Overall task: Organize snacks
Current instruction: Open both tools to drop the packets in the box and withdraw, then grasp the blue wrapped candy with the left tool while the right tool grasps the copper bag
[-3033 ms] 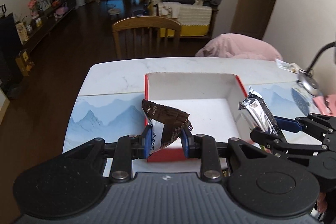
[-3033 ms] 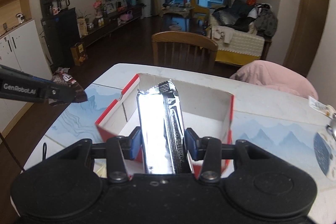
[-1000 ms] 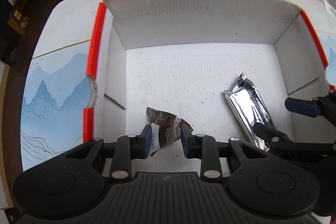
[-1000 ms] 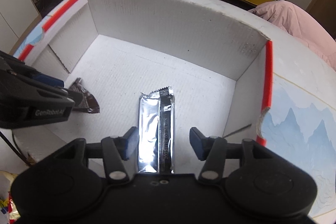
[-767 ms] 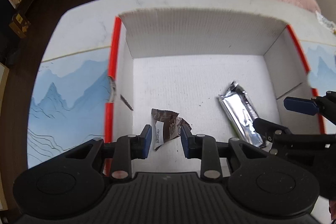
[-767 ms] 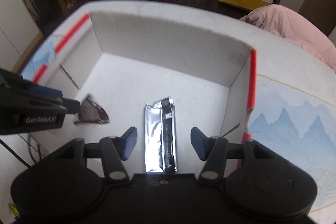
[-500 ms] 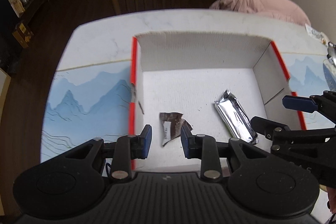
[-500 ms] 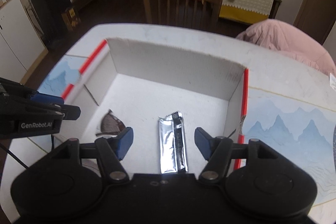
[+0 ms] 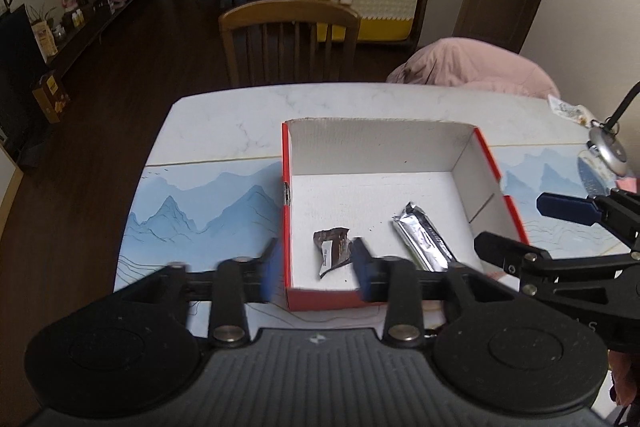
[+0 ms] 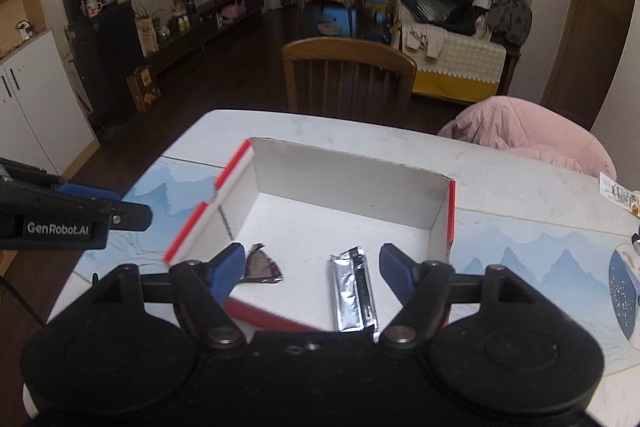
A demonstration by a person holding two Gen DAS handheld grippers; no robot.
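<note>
A red-edged white cardboard box (image 9: 484, 155) (image 10: 236, 163) stands open on the table. Inside it lie a crumpled brown snack wrapper (image 9: 332, 251) (image 10: 262, 267) and a silver foil bar (image 9: 424, 243) (image 10: 354, 291). My left gripper (image 9: 316, 269) hovers above the box's near wall, its jaws opening with nothing pressed between them; the brown wrapper lies well below. My right gripper (image 10: 312, 269) also hangs above the box, jaws opening wide, and the silver bar rests on the box floor beneath them. The right gripper (image 9: 520, 227) also shows at the right of the left wrist view.
The table (image 9: 224, 123) carries a blue mountain-print mat (image 9: 192, 203). A wooden chair (image 9: 288, 39) stands at the far side, a pink cushion (image 9: 472, 67) beside it. A lamp head (image 9: 608, 151) and a small packet (image 10: 620, 195) sit at the right.
Both snacks were let go and lie in the box. Both grippers have risen and pulled back from it, and their jaws have widened.
</note>
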